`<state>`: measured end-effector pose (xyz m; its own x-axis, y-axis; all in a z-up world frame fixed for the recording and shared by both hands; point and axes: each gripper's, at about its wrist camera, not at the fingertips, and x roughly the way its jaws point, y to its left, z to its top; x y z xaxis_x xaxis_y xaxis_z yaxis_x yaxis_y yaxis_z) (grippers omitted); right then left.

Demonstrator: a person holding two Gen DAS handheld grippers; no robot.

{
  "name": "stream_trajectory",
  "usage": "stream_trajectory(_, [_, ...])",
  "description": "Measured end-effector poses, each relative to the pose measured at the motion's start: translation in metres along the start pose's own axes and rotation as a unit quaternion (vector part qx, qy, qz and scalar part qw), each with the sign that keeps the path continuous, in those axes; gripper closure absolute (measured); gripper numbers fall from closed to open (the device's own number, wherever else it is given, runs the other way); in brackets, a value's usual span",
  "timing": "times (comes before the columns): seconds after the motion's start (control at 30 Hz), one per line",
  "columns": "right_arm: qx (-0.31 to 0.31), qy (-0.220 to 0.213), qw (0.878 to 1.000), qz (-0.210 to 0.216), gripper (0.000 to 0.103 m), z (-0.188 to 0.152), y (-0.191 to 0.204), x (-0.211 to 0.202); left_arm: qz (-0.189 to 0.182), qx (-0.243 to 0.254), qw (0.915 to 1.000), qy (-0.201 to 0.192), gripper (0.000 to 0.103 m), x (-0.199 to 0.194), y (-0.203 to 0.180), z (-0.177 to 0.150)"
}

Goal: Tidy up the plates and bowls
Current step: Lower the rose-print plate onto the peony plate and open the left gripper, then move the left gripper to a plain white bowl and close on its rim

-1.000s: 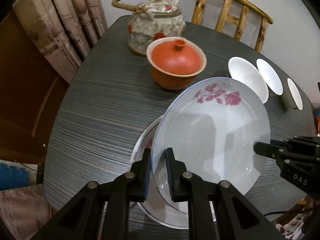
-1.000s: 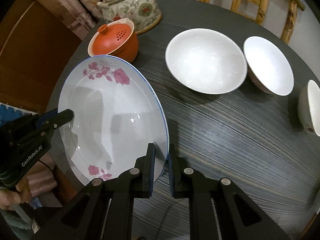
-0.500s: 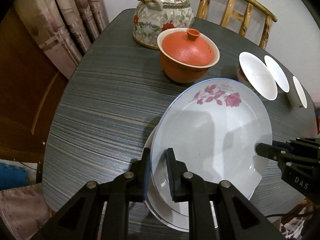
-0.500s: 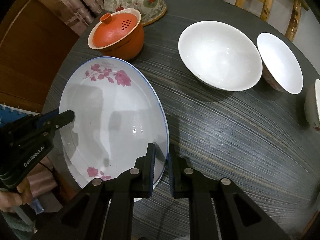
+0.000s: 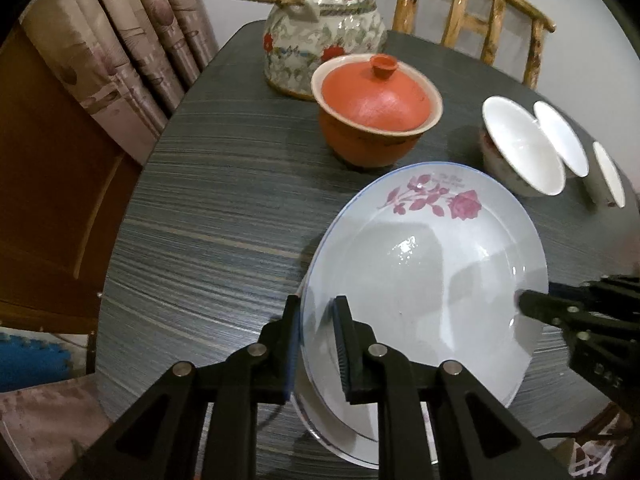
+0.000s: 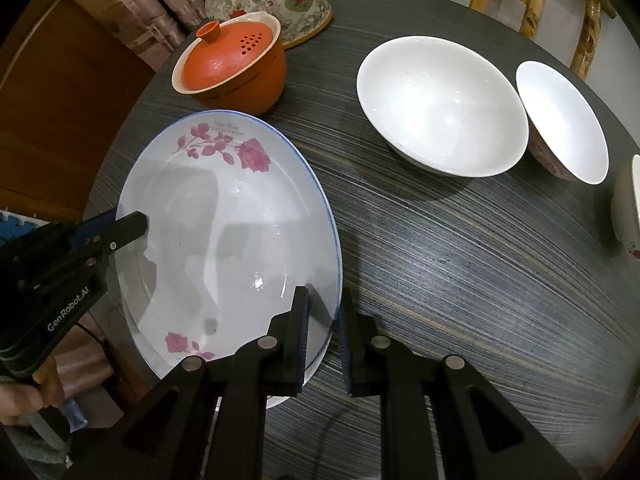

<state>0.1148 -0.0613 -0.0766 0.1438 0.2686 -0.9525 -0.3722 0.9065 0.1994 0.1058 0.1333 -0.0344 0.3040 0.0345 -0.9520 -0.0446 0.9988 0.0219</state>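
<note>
A white plate with pink roses and a blue rim [image 5: 432, 264] is held by both grippers, low over a second plate [image 5: 360, 446] lying on the dark table. My left gripper [image 5: 316, 340] is shut on its left rim. My right gripper [image 6: 323, 320] has its fingers on either side of the plate's right rim [image 6: 240, 240], with a small gap on the outer side. Three white bowls stand in a row to the right: a large one [image 6: 440, 104], a medium one [image 6: 564, 120] and a small one [image 6: 628, 200].
An orange lidded pot [image 5: 376, 112] stands just behind the plate, and a flowered teapot [image 5: 320, 40] behind that. A bamboo chair [image 5: 472, 12] stands at the table's far side. Curtains [image 5: 120, 40] hang at the left. The table edge [image 5: 120, 280] curves close on the left.
The rose plate has come down towards the plate beneath it. Both grippers moved lower and closer to the table. The right gripper's fingers have spread a little.
</note>
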Motion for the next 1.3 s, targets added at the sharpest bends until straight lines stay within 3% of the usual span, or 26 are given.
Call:
stream_trajectory(0.47, [-0.012,-0.008,1.000,0.016,0.081,-0.001,0.007,-0.004,0.023,0.013,0.9996,-0.012,0.086,-0.009,-0.006,0.001])
stream_trajectory(0.73, [-0.034,-0.041,0.998,0.015,0.080,0.000,-0.004,-0.036,0.055,0.022,0.9964,-0.061,0.086,-0.044,-0.023,0.013])
stream_trajectory(0.8, [-0.029,-0.053,0.998,0.010,0.080,0.001,-0.014,-0.045,0.051,0.031,0.9958,-0.070,0.080,-0.053,-0.033,0.018])
stream_trajectory(1.0, [0.004,-0.066,0.998,-0.009,0.079,0.003,-0.071,-0.071,0.010,0.056,0.9950,-0.082,0.078,-0.071,-0.087,0.044])
stream_trajectory(1.3, [0.090,-0.075,0.991,-0.060,0.079,-0.007,-0.205,-0.110,-0.103,0.090,0.9893,-0.051,0.078,-0.069,-0.207,0.089])
